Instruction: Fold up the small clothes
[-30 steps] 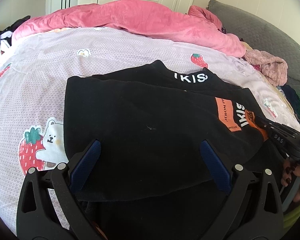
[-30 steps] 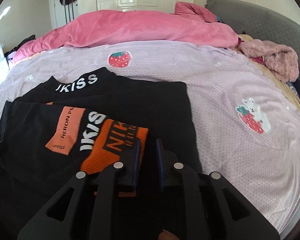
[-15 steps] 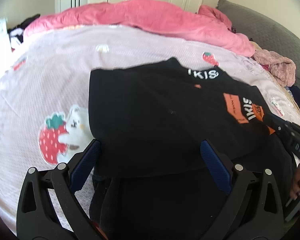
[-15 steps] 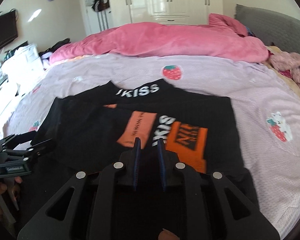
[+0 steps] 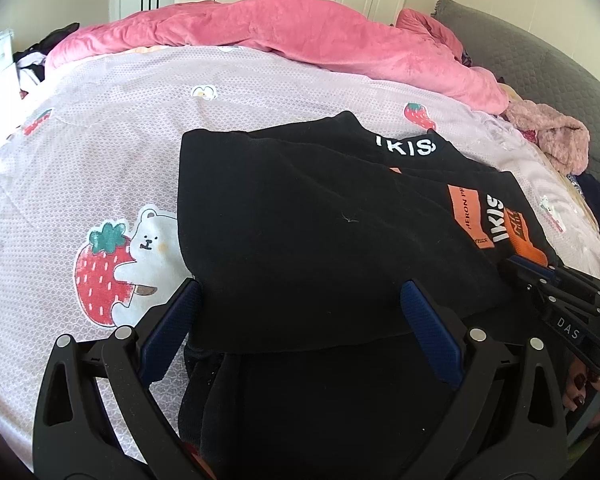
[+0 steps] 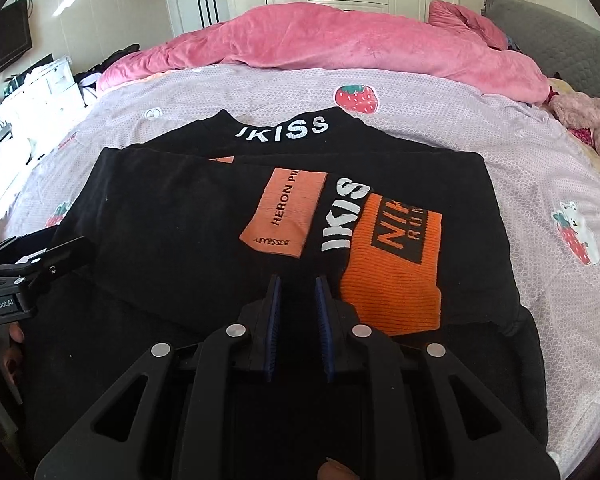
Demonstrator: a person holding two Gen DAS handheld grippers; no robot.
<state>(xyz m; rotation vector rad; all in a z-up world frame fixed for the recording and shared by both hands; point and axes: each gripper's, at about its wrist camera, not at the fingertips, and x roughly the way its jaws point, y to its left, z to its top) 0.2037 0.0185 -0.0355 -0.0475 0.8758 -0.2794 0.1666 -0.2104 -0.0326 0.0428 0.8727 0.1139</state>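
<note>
- You have one black garment on the bed, centre of both views.
- Two orange patches on it: one label near centre, one knit cuff at 3 o'clock of it.
- White "IKISS" lettering: two prints, the second at 6 o'clock of the first.
- One pink duvet, 12 o'clock.
- One patterned sheet.
- You hold two grippers: left gripper, right gripper.
- One fuzzy pink item, 2 o'clock.
</note>
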